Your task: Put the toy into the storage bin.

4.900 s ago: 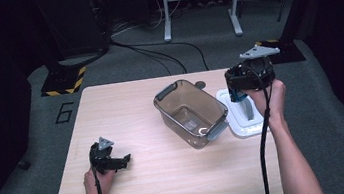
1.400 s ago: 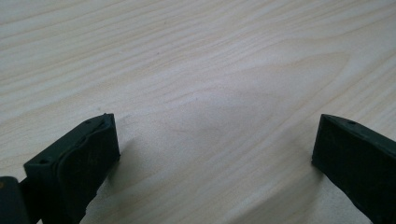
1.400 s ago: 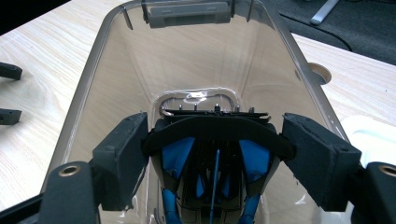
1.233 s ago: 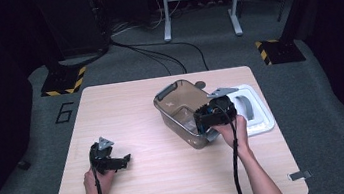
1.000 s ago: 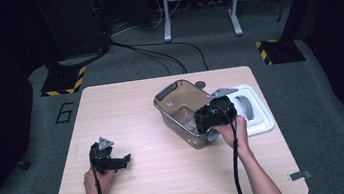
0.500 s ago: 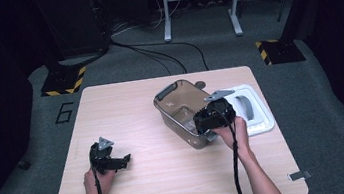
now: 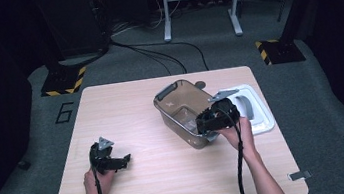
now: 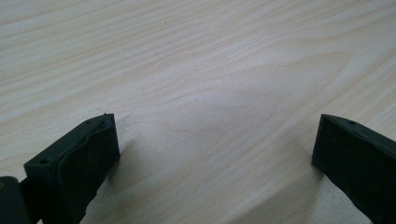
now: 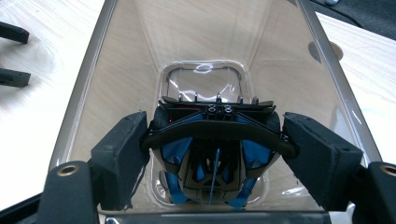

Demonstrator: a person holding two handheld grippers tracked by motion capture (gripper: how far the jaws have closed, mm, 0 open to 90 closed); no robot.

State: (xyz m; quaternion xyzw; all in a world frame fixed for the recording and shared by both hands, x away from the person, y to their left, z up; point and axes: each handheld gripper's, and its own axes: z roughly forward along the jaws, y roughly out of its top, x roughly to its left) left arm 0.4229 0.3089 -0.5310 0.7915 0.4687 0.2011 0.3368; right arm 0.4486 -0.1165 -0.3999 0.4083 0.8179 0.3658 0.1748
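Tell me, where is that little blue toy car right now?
The toy car sits between the right gripper pads, held inside the clear plastic bin on the table's right half, just left of the white lid.

My right hand-held gripper (image 9: 212, 154) covers both sides of the small blue and black toy car (image 9: 212, 175), and I cannot see its front end.

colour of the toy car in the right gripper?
Blue and black toy car, red hint near the rear; clearest in the right gripper view.
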